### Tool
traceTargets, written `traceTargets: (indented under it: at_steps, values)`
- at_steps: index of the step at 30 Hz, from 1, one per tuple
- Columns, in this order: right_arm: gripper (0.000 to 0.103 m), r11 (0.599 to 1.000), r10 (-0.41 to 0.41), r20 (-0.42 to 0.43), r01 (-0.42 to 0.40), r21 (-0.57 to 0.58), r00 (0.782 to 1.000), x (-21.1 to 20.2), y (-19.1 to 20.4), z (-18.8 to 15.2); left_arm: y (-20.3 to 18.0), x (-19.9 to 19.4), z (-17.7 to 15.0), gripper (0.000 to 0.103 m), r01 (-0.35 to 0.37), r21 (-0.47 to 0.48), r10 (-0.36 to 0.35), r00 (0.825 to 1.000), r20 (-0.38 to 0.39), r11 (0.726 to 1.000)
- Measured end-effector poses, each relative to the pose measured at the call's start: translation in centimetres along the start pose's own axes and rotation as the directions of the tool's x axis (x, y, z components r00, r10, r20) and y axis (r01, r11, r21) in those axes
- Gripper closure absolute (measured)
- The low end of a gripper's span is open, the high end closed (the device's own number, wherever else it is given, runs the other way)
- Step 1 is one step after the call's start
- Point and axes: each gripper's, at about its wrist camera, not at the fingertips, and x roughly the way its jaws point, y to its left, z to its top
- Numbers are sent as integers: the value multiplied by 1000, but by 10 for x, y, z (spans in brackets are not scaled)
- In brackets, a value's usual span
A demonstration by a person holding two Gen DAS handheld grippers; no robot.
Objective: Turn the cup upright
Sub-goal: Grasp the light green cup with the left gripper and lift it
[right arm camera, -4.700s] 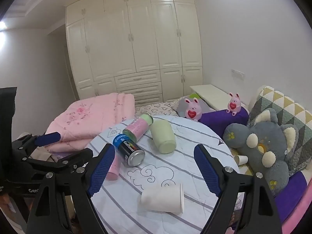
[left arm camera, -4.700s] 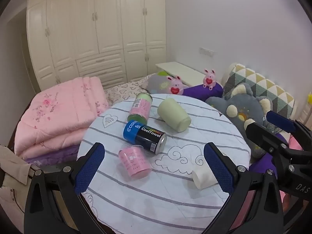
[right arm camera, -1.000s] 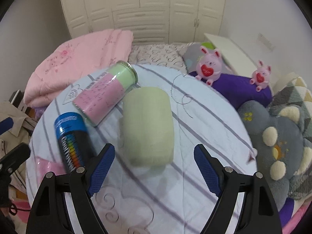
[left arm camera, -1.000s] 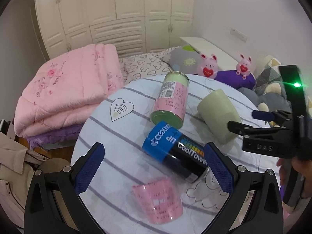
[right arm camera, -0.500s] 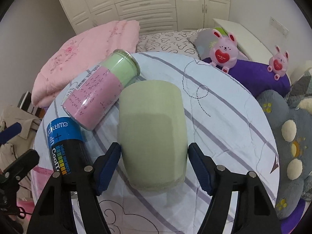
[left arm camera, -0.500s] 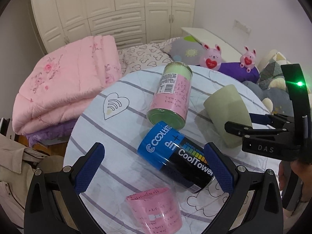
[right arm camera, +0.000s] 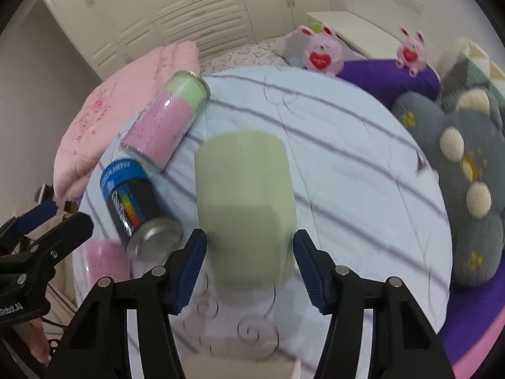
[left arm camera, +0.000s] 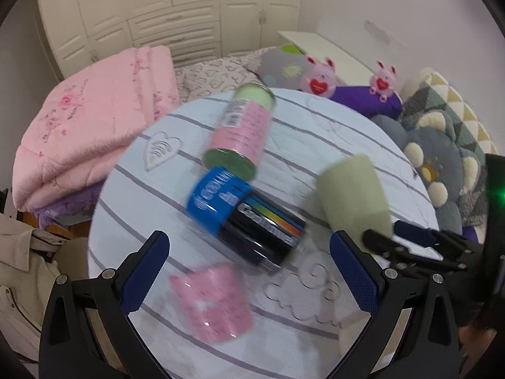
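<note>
A pale green cup lies on its side on the round striped table. My right gripper is shut on its near end, a blue pad against each side. The cup also shows at the right in the left wrist view, with the right gripper's fingers on it. My left gripper is open and empty, above a pink cup lying on its side.
A blue and black can and a pink and green can lie on the table beside the green cup. A folded pink quilt is at the left. Plush toys and cushions are at the right.
My right gripper has closed its pads onto the green cup. My left gripper has drifted a little; its view is blurred by motion.
</note>
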Motion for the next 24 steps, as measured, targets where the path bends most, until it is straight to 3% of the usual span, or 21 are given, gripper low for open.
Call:
traceTargets:
  at_steps: [3,8,13,24]
  values:
    - [42,998,55,-12,-55,22,998,3,-4,-7,-16,0,-1,0,20,10,-20,999,-29,1000]
    - [23,997,81,70,-82,8,994,-18,-16,-14,-39,4,6,0,43,-42,-45,997,-57,998]
    - [22,998,55,98,-52,-32,994,-29,-39,-15,-67,22,18,0,66,-95,-76,991,-109,993]
    - [22,997,-2,94,10,-81,996,-14,-79,-3,-107,79,39,0,6,-150,-39,975,-219,989]
